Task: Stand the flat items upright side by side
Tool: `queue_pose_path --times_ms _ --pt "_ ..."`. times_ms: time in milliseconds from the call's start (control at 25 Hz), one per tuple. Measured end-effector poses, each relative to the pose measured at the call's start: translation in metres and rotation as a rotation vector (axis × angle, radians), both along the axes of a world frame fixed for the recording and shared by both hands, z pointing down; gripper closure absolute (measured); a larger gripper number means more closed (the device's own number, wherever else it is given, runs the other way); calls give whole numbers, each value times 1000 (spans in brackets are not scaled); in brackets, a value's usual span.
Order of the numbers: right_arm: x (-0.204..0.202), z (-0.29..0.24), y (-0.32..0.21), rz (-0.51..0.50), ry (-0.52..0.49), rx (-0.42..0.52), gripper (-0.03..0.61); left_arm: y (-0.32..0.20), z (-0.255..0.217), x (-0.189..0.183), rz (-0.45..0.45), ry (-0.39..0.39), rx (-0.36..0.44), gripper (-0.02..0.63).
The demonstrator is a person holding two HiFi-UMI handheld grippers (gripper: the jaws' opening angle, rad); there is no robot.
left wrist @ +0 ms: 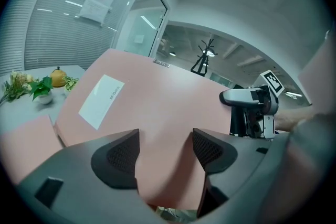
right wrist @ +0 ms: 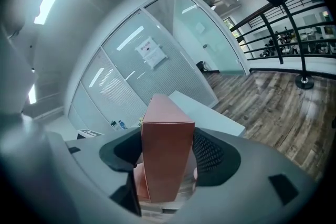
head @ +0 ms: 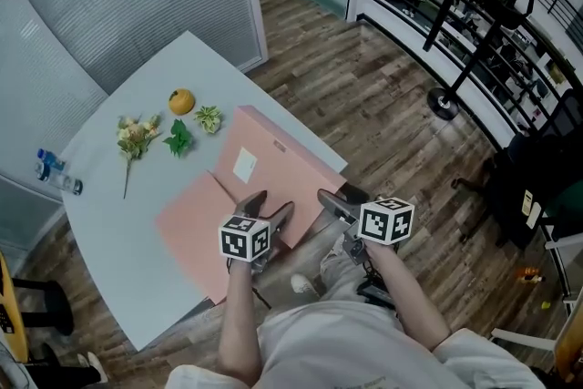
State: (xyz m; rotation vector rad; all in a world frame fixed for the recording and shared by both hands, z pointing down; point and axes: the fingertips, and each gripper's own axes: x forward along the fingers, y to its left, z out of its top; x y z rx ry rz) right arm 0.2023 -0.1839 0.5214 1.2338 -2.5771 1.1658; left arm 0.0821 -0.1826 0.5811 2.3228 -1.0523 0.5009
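Two flat pink boxes lie on the white table (head: pixel 109 223). The larger pink box (head: pixel 282 164) (left wrist: pixel 157 97) bears a white label (head: pixel 245 164) (left wrist: pixel 101 100). The smaller pink box (head: pixel 187 214) (left wrist: pixel 23 141) lies flat to its left. My right gripper (head: pixel 335 200) (right wrist: pixel 168 157) is shut on the larger box's near right end, whose narrow side (right wrist: pixel 167 160) fills the gap between the jaws. My left gripper (head: pixel 266 212) (left wrist: pixel 165 152) stands open over that box's near edge, and the broad pink face shows between its jaws. From the left gripper view the right gripper (left wrist: pixel 252 107) shows at the box's right edge.
At the table's far side sit an orange (head: pixel 181 101), a flower bunch (head: pixel 137 137), two small green plants (head: pixel 178 139) and a water bottle (head: pixel 56 173). The near table edge is by my legs. A coat stand (head: pixel 446 105) rises from the wooden floor.
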Motion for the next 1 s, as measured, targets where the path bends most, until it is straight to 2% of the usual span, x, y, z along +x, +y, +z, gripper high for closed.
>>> queue_pose_path --times_ms 280,1000 --pt "-9 -11 4 -30 -19 19 278 2 -1 -7 -4 23 -6 308" --pt "-18 -24 17 -52 44 65 278 10 -2 -11 -49 130 -52 313"
